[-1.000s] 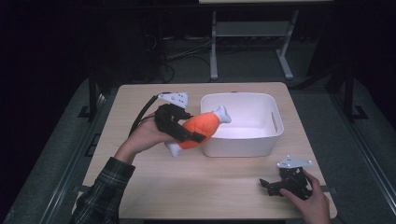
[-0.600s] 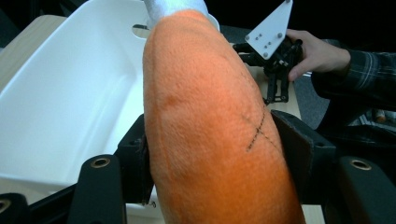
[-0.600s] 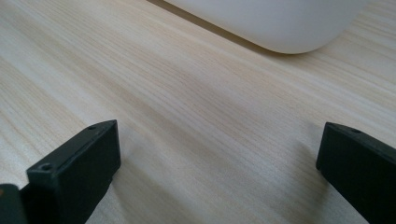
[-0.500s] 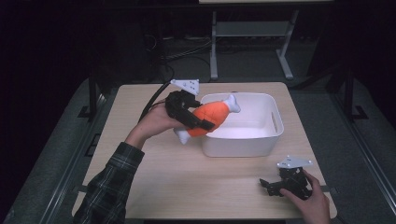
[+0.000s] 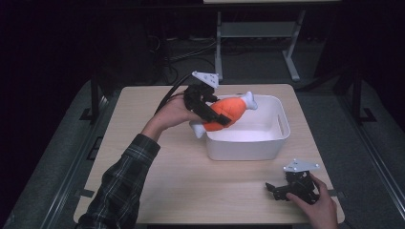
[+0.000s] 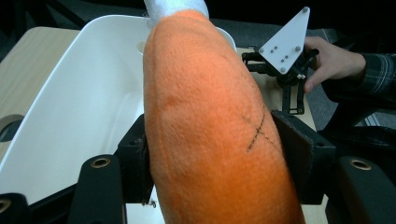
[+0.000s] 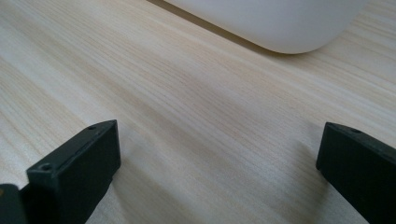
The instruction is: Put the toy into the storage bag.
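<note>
- Bench point(image 5: 157, 191): bare wood, carrying a white tub point(image 5: 282, 125).
- Plush drumstick point(image 5: 228, 110): probably light, soft and squashy, with a grippy nap; best taken across its thick orange middle. It hangs over the tub's near-left rim.
- Left tongs point(image 5: 213, 114) pinch that middle.
- Right tongs point(image 5: 276, 189) rest spread on the bench.
- Hidden: most of the tub's floor, and the drumstick's lower white end behind the hand.

Looks like a lab or recording studio: black-draped dark surroundings, lone light-wood table point(image 5: 157, 191) on grey floor mats, cables point(image 5: 186, 52) trailing at 11 o'clock, metal stand frame point(image 5: 258, 33) at 12.
</note>
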